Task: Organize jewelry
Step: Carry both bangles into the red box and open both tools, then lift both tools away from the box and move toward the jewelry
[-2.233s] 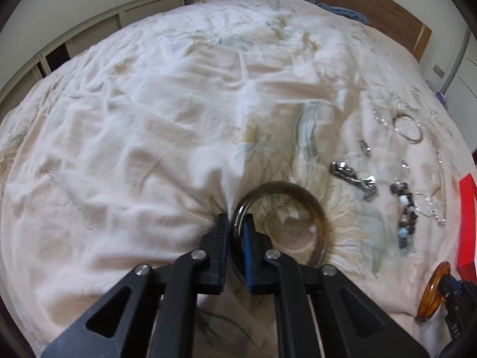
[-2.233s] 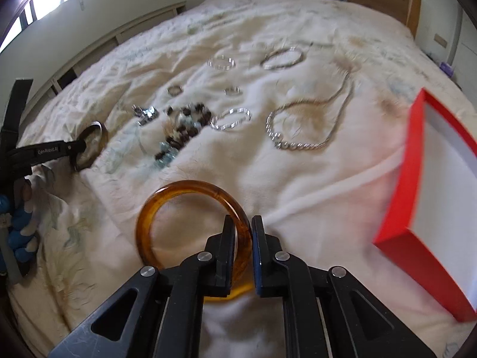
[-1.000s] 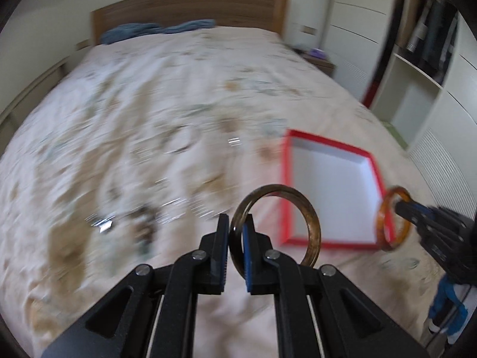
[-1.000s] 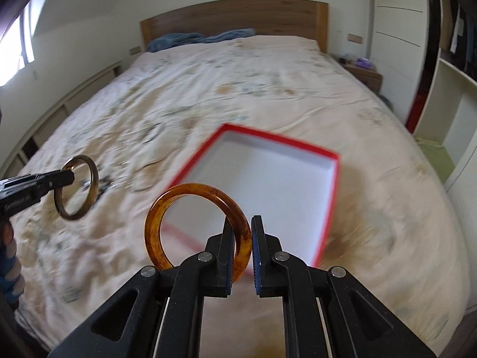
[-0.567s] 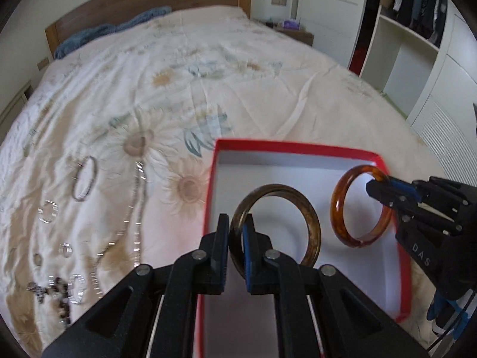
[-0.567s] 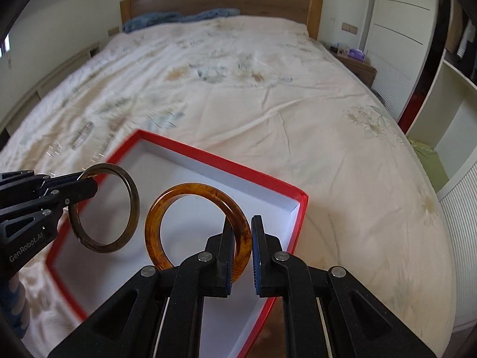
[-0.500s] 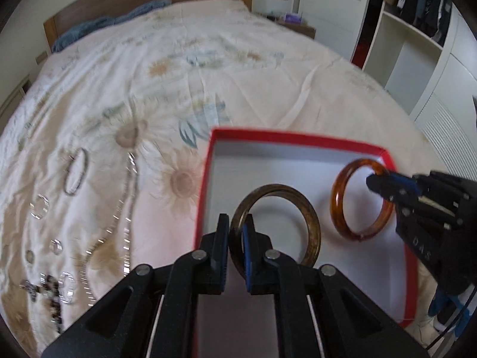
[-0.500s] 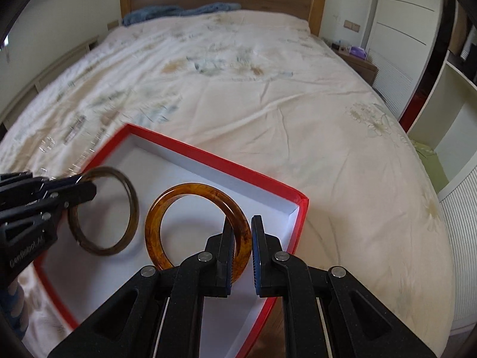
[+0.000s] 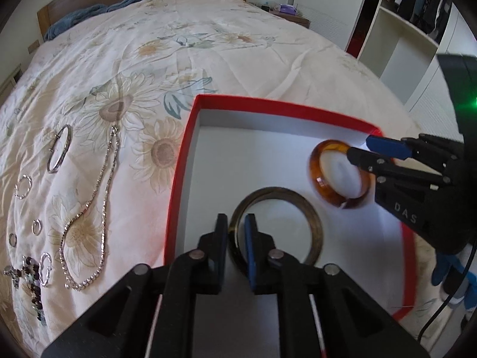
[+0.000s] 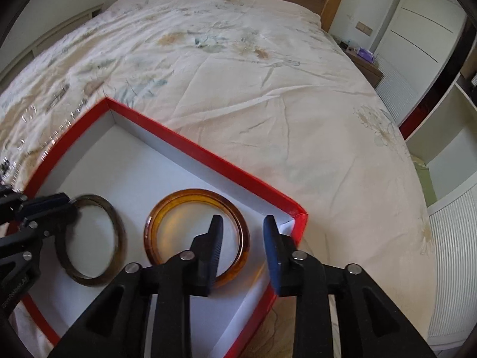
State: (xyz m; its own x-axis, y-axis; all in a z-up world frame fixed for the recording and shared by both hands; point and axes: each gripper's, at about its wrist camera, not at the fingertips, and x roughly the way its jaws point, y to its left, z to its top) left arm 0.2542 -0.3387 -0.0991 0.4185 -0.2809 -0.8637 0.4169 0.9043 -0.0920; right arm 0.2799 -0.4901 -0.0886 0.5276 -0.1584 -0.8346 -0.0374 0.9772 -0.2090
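The red box [image 9: 190, 137] with a white inside lies on the flowered bedspread. A dark brown bangle [image 9: 316, 226] rests in it, blurred. Its near rim stands between the fingers of my left gripper [image 9: 236, 232], whose jaws are opening and look slack on it. An amber bangle [image 10: 196, 192] lies flat on the box [image 10: 208, 152] floor. My right gripper [image 10: 243, 232] is opening too, wide apart around that bangle's right rim without touching it. The dark bangle [image 10: 119, 238] and left gripper [image 10: 64, 205] show at the left of the right wrist view. The right gripper [image 9: 362, 152] hangs over the amber bangle [image 9: 314, 173].
Left of the box lie a silver chain necklace [image 9: 101, 197], a silver bangle [image 9: 59, 152], small rings [image 9: 23, 186] and a beaded bracelet [image 9: 32, 274]. A blue towel [image 9: 98, 9] lies by the wooden headboard. White shelves [image 9: 402, 59] stand to the right of the bed.
Both grippers carried their bangles from above the bedspread down into the red box. Both pairs of jaws have parted, the right widely, and the amber bangle now lies flat on the box floor.
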